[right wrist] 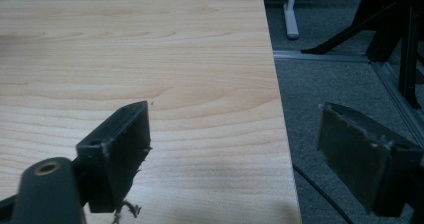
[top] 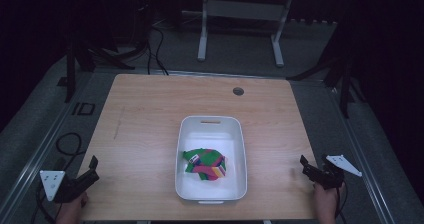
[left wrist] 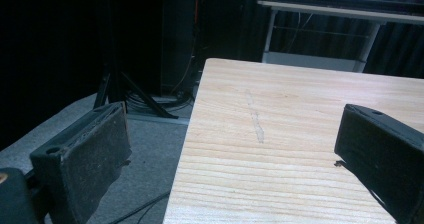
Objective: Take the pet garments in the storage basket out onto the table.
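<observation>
A white plastic bin (top: 210,129) stands on the wooden table (top: 150,114), near its front middle. Inside lies a crumpled green cloth with pink, yellow and purple stripes (top: 205,164). My left gripper (top: 93,165) hovers at the table's front left corner, open, nothing between its jaws. In the left gripper view its pads (left wrist: 95,159) straddle the table's left edge. My right gripper (top: 303,163) sits at the front right edge, open and empty. Its pads (right wrist: 127,149) straddle the table's right edge in the right gripper view.
A round cable hole (top: 238,91) marks the far part of the table. A faint scratch (left wrist: 256,121) runs along the left side. Grey carpet (right wrist: 340,84), cables (top: 67,144) and dark stand legs (top: 75,59) surround the table. A white desk frame (top: 240,29) stands beyond.
</observation>
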Available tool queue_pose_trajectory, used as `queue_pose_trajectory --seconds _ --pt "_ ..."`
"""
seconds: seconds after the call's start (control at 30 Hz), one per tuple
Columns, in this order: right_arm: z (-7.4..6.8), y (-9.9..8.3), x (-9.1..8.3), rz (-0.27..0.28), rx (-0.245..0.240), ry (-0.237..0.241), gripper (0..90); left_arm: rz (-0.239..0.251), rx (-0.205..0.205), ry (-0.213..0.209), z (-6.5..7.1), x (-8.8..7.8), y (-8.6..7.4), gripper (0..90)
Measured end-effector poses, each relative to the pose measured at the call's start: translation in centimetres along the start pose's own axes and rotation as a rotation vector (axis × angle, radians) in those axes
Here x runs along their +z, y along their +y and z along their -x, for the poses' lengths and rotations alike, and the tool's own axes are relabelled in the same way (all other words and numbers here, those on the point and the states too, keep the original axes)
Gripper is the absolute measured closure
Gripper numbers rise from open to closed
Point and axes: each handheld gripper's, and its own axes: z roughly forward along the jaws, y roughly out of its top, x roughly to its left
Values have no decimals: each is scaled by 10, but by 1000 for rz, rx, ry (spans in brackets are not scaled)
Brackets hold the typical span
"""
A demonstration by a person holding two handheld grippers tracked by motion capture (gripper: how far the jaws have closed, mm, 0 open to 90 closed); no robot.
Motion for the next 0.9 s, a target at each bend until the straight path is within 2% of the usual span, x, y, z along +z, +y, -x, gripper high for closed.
queue_pose_trajectory --seconds 0.27,0.43,0.53,0.63,0.73,0.9 --pt "-4 1 2 -37 -29 5 144 0 3 2 0 0 0 18" --pt "-4 2 7 -103 -55 40 138 0 2 2 0 0 0 18" --pt "-4 2 6 -105 -61 48 135 2 6 1 0 0 0 18" --pt "-3 2 7 -129 -64 84 135 3 -2 2 0 0 0 18" --pt "-3 2 9 -151 -70 147 134 3 -7 2 0 0 0 18" --pt "-5 5 9 -165 -85 202 136 5 -3 3 0 0 0 18"
